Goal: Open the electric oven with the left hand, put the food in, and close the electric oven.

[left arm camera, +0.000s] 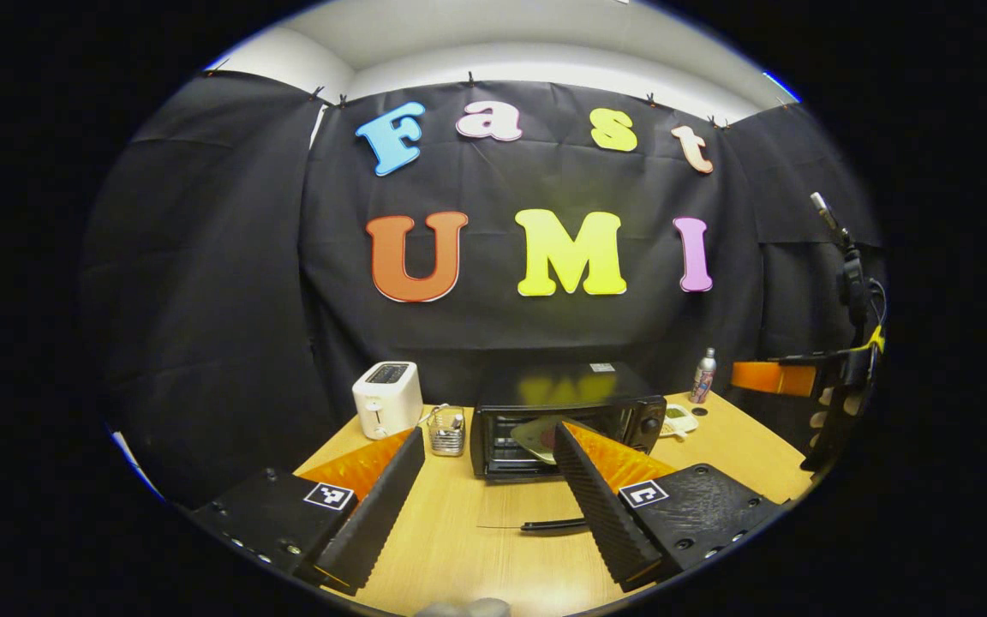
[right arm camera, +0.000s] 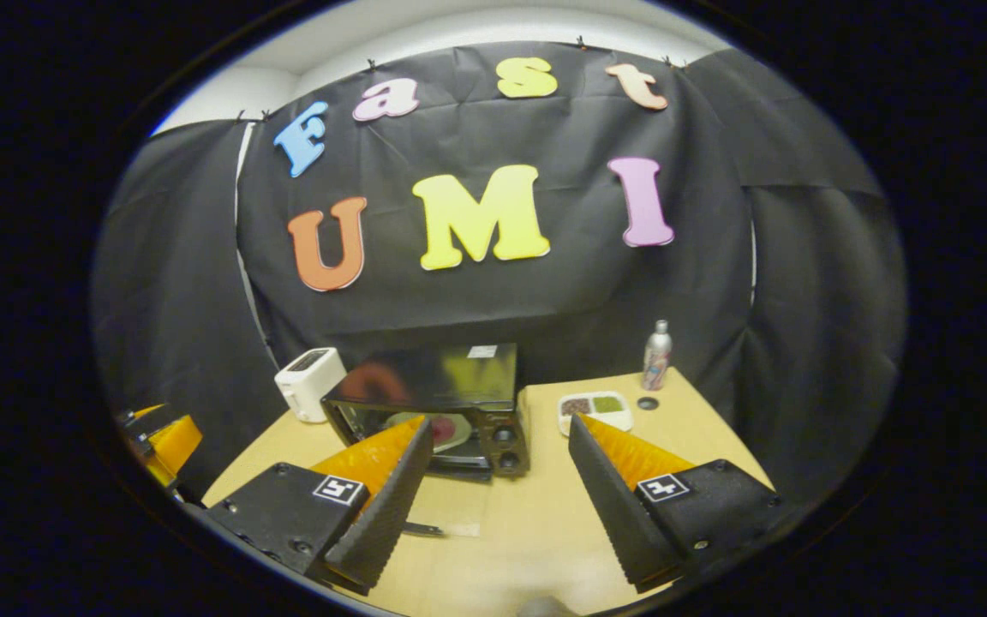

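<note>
Both grippers, left (left arm camera: 481,480) and right (right arm camera: 498,480), wide open and empty; oven (left arm camera: 566,416) door looks rigid, hinged low, glass-fronted: grip its top handle, pull gently.

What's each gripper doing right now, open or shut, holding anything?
Left gripper: open, holding nothing, above the table facing the electric oven.
Right gripper: open, holding nothing, also above the table.

Glossy black oven (left arm camera: 568,411); wood-grain table (left arm camera: 459,531).
</note>
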A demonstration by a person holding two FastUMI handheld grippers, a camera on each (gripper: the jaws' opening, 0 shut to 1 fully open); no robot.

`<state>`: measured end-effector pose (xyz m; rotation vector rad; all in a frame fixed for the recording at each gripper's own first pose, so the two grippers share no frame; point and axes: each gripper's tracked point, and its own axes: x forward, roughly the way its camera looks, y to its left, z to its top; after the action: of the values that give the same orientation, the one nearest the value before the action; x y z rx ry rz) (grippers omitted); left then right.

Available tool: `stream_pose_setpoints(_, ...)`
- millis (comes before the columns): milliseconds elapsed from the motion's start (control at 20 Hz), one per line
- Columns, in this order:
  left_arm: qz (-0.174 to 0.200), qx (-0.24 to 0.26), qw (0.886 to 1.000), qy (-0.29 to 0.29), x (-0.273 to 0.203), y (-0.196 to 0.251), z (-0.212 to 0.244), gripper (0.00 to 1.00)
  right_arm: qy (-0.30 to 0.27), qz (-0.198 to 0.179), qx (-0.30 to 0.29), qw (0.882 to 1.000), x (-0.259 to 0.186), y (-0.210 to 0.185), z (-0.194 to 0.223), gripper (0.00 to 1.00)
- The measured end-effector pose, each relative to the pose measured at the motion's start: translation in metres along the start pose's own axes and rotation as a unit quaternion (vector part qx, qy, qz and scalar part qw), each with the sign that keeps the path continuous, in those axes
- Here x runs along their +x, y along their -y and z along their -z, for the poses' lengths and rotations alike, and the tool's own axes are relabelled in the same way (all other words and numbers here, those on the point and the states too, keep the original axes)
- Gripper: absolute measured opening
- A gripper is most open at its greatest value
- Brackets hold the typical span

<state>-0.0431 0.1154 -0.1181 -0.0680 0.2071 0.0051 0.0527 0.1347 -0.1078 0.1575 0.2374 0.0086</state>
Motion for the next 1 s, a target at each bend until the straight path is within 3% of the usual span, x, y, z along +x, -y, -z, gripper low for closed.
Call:
stream_pose_setpoints(50, 0.004, 0.003, 1.000, -0.004, 0.003, 0.005, 0.004, 0.96, 0.003, 0.011, -0.007, 1.000, -0.005, 0.014, -0.001, 0.96)
stream_pose_setpoints(250, 0.011, 0.008, 1.000, -0.018, 0.013, 0.028, 0.018, 0.97, 0.003, 0.044, -0.020, 0.999, -0.024, 0.061, -0.003, 1.00)
stream_pose_setpoints(300, 0.010, 0.007, 1.000, -0.025, 0.016, 0.034, 0.022, 0.97, -0.005, 0.046, -0.016, 0.999, -0.024, 0.069, 0.000, 0.96)
stream_pose_setpoints(400, 0.013, 0.007, 0.999, -0.028, 0.020, 0.045, 0.025, 0.97, -0.003, 0.047, -0.012, 0.999, -0.023, 0.081, -0.004, 1.00)
stream_pose_setpoints(550, 0.017, 0.006, 0.999, -0.036, 0.026, 0.057, 0.031, 0.97, -0.010, 0.046, -0.011, 0.999, -0.023, 0.092, -0.002, 1.00)
stream_pose_setpoints(600, 0.017, 0.008, 0.999, -0.040, 0.028, 0.060, 0.035, 0.97, -0.011, 0.047, -0.011, 0.999, -0.022, 0.095, -0.002, 0.96)
stream_pose_setpoints(1000, 0.026, -0.004, 0.991, -0.134, 0.042, 0.075, 0.137, 0.97, -0.037, 0.049, -0.015, 0.998, -0.026, 0.111, 0.009, 1.00)
